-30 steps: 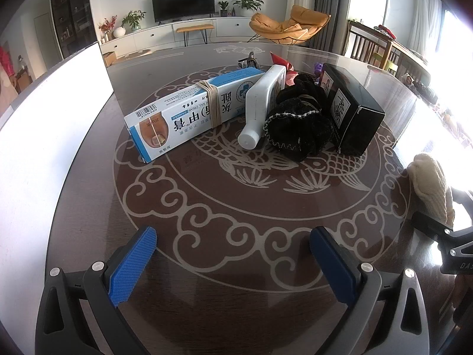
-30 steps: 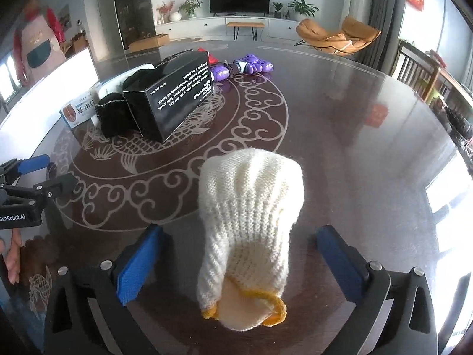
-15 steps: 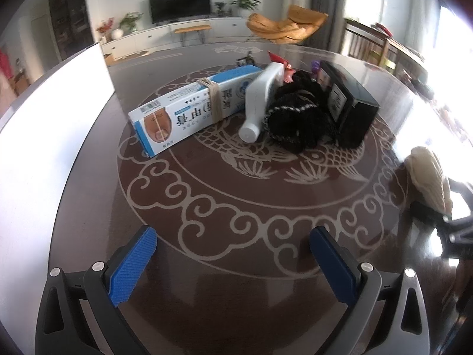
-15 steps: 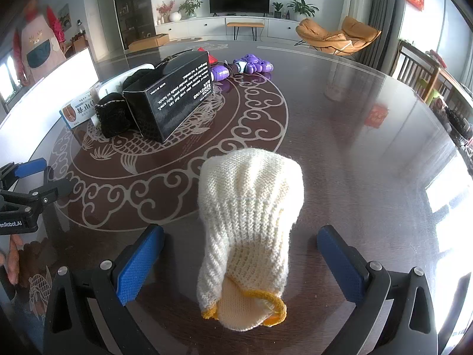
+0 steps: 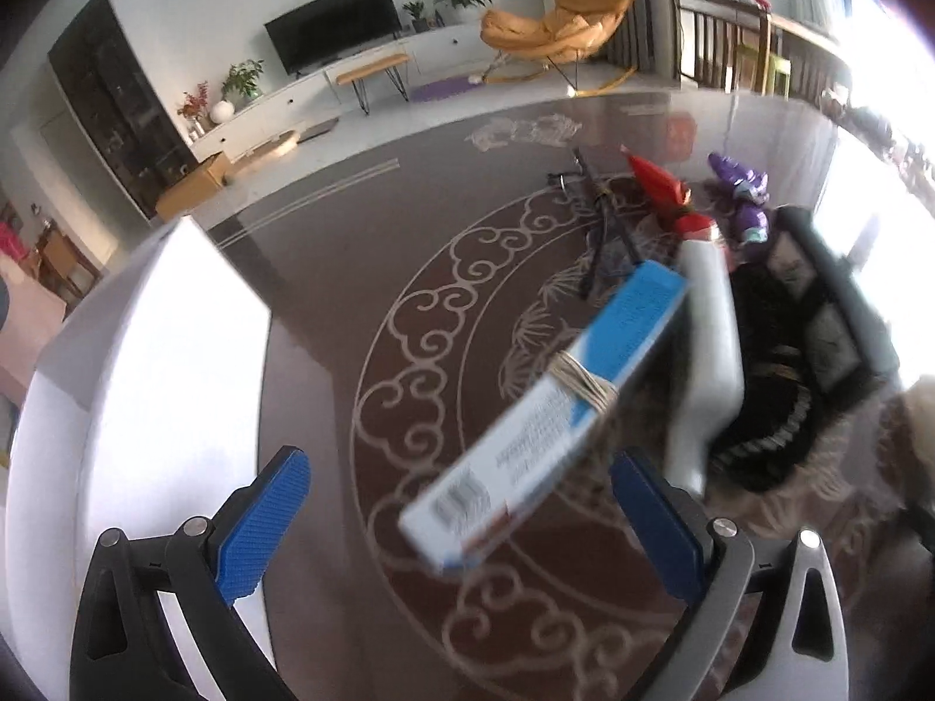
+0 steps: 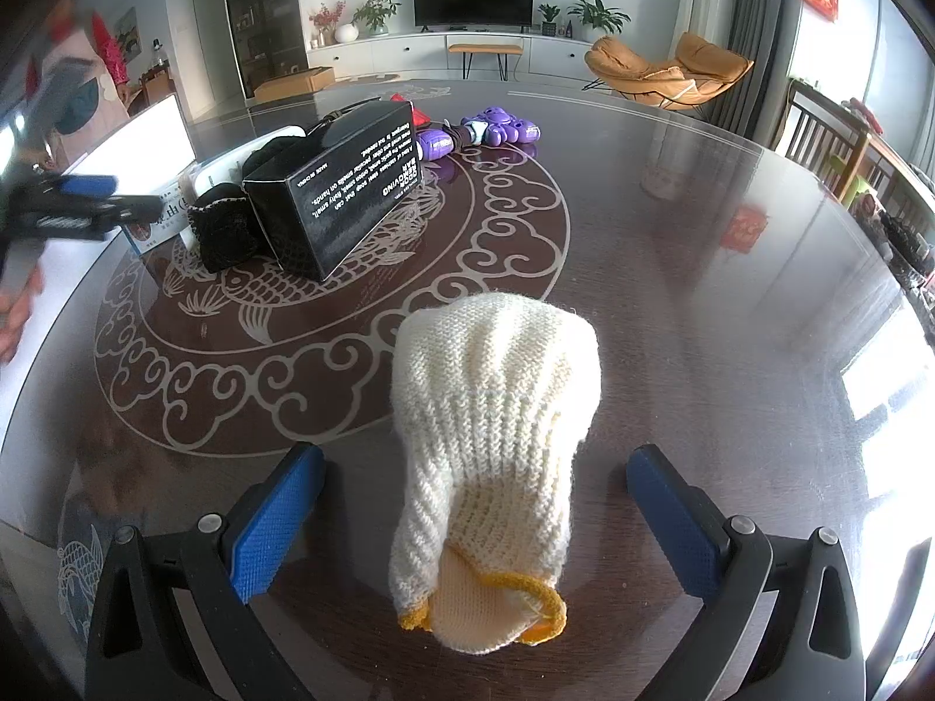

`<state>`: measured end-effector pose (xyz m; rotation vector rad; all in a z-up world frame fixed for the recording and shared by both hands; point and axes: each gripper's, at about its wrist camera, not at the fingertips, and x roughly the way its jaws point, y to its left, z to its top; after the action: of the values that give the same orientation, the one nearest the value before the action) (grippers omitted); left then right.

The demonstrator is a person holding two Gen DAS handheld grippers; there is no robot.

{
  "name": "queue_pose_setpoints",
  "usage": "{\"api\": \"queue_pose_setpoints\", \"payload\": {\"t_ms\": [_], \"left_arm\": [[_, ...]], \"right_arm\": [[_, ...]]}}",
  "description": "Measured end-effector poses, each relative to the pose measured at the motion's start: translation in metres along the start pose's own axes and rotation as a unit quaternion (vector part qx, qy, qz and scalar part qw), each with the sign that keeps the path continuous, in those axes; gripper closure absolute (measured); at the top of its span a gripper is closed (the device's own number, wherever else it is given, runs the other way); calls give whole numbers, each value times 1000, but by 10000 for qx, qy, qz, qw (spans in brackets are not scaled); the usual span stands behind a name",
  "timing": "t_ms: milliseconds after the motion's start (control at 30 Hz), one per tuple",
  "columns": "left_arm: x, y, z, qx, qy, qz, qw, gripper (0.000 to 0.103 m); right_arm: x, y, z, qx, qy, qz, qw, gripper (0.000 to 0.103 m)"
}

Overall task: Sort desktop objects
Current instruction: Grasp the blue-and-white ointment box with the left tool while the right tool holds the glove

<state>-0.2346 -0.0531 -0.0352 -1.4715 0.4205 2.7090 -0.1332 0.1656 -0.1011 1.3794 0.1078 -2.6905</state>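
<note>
My left gripper (image 5: pixel 461 526) is open, its blue pads wide apart. The near end of a long white-and-blue box (image 5: pixel 555 409), bound with a rubber band, shows blurred between them, and neither pad touches it. Beside the box lie a white bottle (image 5: pixel 707 350), a black knitted item (image 5: pixel 765 403) and a black box (image 5: pixel 830 304). My right gripper (image 6: pixel 473 526) is also open. A cream knitted glove (image 6: pixel 497 438) with a yellow cuff lies on the table between its fingers, clear of both pads. The left gripper (image 6: pixel 70 210) shows blurred at the left of the right wrist view.
A white panel (image 5: pixel 146 380) stands along the table's left edge. A purple toy (image 6: pixel 479 131) and a red item (image 5: pixel 660 181) lie behind the pile, next to a thin black tool (image 5: pixel 602 222). The black box (image 6: pixel 345 187) shows white print. A hand (image 6: pixel 17 309) appears at far left.
My left gripper has swung forward and up to the white-and-blue box, which now fills the space between its fingers. The right gripper and the glove have stayed put.
</note>
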Motion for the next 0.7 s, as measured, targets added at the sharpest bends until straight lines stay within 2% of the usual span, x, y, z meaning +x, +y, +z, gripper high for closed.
{"api": "queue_pose_setpoints", "payload": {"t_ms": [100, 133, 167, 200, 233, 267, 300, 433, 500, 600, 633, 700], "left_arm": [[18, -5, 4, 106, 49, -236, 9997, 1], [24, -5, 2, 118, 86, -344, 9993, 4], [25, -6, 2, 74, 85, -496, 9987, 15], [25, -3, 4, -58, 40, -689, 9976, 35], [26, 1, 4, -217, 75, -919, 9955, 47], [25, 5, 4, -464, 32, -1103, 9928, 69], [24, 7, 4, -559, 34, -1082, 9926, 80], [12, 10, -15, -975, 127, -1385, 9855, 80], [-1, 9, -32, -1357, 182, -1854, 9731, 80], [-24, 4, -61, -1638, 208, -2857, 9440, 79], [-29, 3, -70, -1627, 222, -2917, 9423, 78], [-42, 0, -87, -1516, 204, -2668, 9515, 71]], "right_arm": [[0, 0, 0, -1, 0, 1, 10000, 0], [0, 0, 0, -1, 0, 1, 10000, 0], [0, 0, 0, -1, 0, 1, 10000, 0], [0, 0, 0, 0, 0, 2, 10000, 0], [0, 0, 0, -1, 0, 1, 10000, 0], [0, 0, 0, -1, 0, 1, 10000, 0], [0, 0, 0, -1, 0, 1, 10000, 0], [0, 0, 0, -1, 0, 2, 10000, 0], [0, 0, 0, -1, 0, 2, 10000, 0], [0, 0, 0, -1, 0, 2, 10000, 0], [0, 0, 0, -1, 0, 2, 10000, 0], [0, 0, 0, -6, 1, 6, 10000, 0]]}}
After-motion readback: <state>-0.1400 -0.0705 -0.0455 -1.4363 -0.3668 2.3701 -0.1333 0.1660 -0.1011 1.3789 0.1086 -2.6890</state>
